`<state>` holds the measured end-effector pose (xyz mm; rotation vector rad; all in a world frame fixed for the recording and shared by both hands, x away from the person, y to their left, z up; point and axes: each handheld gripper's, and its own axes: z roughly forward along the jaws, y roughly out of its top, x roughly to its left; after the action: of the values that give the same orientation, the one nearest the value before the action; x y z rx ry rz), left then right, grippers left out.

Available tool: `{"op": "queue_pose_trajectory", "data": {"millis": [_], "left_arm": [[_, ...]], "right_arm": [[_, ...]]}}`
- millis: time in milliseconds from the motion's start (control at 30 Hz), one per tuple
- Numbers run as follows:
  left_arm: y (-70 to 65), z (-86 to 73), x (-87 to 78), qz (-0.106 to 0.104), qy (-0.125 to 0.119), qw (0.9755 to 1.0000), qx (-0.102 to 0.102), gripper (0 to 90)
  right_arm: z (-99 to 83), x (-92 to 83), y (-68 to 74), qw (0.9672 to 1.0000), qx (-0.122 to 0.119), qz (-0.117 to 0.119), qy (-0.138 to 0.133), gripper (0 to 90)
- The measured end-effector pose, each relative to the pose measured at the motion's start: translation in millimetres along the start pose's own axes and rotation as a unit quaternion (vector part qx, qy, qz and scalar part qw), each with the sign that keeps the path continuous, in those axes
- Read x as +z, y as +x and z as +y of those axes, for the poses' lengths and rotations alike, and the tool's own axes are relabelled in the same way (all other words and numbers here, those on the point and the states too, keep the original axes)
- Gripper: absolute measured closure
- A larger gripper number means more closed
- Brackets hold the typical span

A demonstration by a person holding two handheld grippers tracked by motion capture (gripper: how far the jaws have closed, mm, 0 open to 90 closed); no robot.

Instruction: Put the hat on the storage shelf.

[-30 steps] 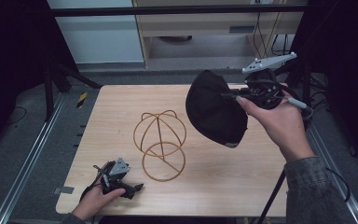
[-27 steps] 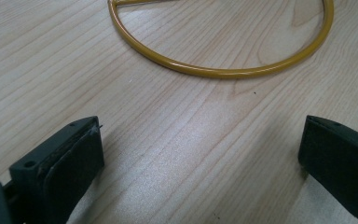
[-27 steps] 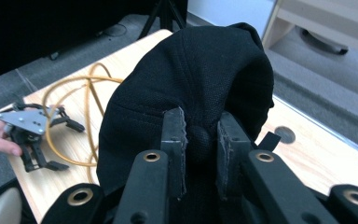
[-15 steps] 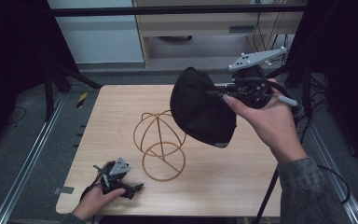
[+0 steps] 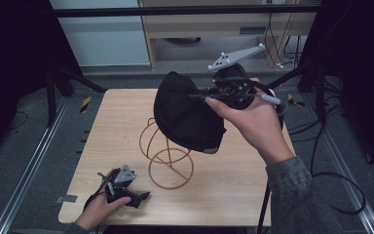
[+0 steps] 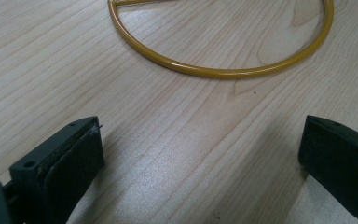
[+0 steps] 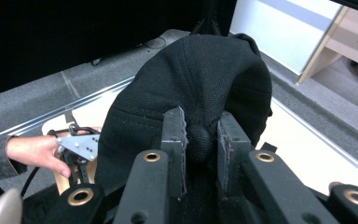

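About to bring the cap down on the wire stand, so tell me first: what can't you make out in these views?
- Top of the wire stand: high view, hidden behind the black cap.
- Cap's underside and brim: right gripper view, behind the crown.
- Stand above its base ring: left gripper view, cut off by the top edge.
- Right gripper fingertips: buried in cap fabric.

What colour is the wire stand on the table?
Golden yellow; the wire stand shows best in the left gripper view.
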<state>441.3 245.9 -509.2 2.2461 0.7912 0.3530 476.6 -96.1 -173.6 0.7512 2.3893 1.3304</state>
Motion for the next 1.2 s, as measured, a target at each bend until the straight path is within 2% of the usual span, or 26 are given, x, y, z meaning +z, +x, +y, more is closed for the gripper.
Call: {"op": "queue_pose_trajectory", "data": {"millis": [367, 467, 533, 700, 1200], "left_arm": [[0.1, 0.0, -0.1, 0.0, 0.0, 1.0, 0.0, 0.0], [0.0, 0.0, 0.0, 0.0, 0.0, 1.0, 0.0, 0.0], [0.1, 0.0, 0.0, 0.0, 0.0, 1.0, 0.0, 0.0], [0.0, 0.0, 0.0, 0.0, 0.0, 1.0, 0.0, 0.0], [-0.1, 0.0, 0.1, -0.001, -0.001, 1.0, -0.001, 0.0]], "right_arm": [[10.8, 25.2, 10.3, 0.9997, -0.006, 0.025, 0.007, 76.1], [13.8, 41.3, 12.5, 0.9993, -0.008, 0.028, 0.025, 76.1], [14.0, 44.5, 12.8, 0.9992, -0.009, 0.027, 0.029, 76.1], [14.2, 65.6, 11.4, 0.9983, -0.009, 0.025, 0.053, 76.1], [11.7, 90.9, 13.2, 0.9958, -0.005, 0.031, 0.086, 76.0]]}}
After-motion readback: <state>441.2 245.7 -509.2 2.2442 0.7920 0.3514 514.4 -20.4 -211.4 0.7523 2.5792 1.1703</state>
